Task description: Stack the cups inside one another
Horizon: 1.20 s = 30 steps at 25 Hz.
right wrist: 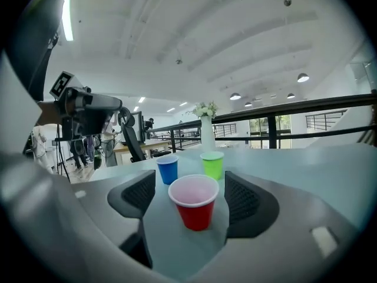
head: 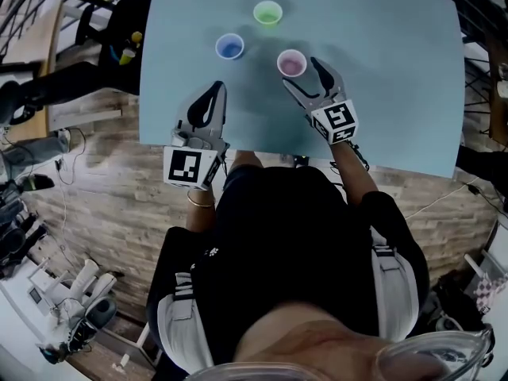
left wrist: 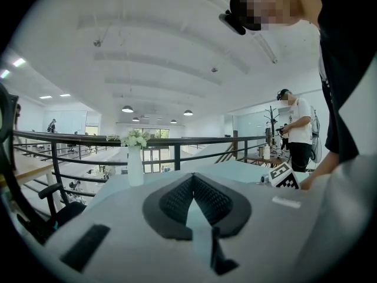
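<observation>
Three cups stand upright and apart on the pale blue table (head: 381, 70): a green one (head: 267, 12) farthest away, a blue one (head: 230, 47) to its left, a red one (head: 291, 63) nearest. My right gripper (head: 305, 76) is open, and the red cup (right wrist: 195, 202) sits between its jaws, clear of both pads. Beyond it are the blue cup (right wrist: 168, 168) and the green cup (right wrist: 212, 164). My left gripper (head: 208, 105) hovers near the table's front edge, below the blue cup, shut and empty. Its jaws (left wrist: 192, 178) meet at the tips, and no cup shows in the left gripper view.
A white vase of flowers (right wrist: 206, 128) stands at the table's far side, with a dark railing (left wrist: 177, 140) behind it. The table's front edge (head: 262, 151) runs just before my body. Another person (left wrist: 297, 128) stands off to the side.
</observation>
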Tool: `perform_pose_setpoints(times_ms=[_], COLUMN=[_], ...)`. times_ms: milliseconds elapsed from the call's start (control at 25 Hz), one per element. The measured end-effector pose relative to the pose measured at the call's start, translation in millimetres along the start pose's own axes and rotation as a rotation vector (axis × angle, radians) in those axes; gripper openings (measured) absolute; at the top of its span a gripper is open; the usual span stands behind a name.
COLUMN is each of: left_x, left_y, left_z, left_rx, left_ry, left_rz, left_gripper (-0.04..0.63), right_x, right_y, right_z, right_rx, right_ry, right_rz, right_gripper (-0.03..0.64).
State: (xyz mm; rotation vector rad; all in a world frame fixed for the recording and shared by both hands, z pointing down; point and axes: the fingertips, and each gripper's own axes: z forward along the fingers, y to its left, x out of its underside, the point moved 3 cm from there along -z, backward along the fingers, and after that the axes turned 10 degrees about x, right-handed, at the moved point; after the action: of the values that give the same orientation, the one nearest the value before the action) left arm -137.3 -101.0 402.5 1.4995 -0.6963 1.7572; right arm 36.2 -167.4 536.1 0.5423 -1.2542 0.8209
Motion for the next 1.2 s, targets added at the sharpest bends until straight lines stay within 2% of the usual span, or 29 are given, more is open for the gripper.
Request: perform_pose_setpoints(times_ms=[320,440,520,960,1200], left_x=[-1.7,-1.3,-0.2,2.5,3.6], left_y=[7.9,12.7,14.4,22.1,32.2], left_z=[-0.6,-2.6,-4.3,-10.7,-12.4], left_rx=[-0.018,-0.029,-0.034,-0.054,-0.071], left_ry=[-0.002,0.001,0.003,0.03,0.026], left_rz=[-0.001,-0.001,-0.001,0.021,0.007], left_gripper=[-0.006,-0.006,-0.006,-0.005,-0.005], right_x=[13.6,15.8,16.8,9.6,-6.4], right_y=[-3.6,-2.9,-2.3,-2.8,0.2], right_z=[19.9,25.2,26.5,27.5,28.1], right_rx=[0.006,0.001,-0.003,-0.013,-0.02], right_ry=[0.056,0.064,0.064,0.044,0.011], right_rz=[-0.028,-0.033,-0.038,-0.032,-0.009], right_gripper=[0.362,0.341,0.318,0.315,0.316])
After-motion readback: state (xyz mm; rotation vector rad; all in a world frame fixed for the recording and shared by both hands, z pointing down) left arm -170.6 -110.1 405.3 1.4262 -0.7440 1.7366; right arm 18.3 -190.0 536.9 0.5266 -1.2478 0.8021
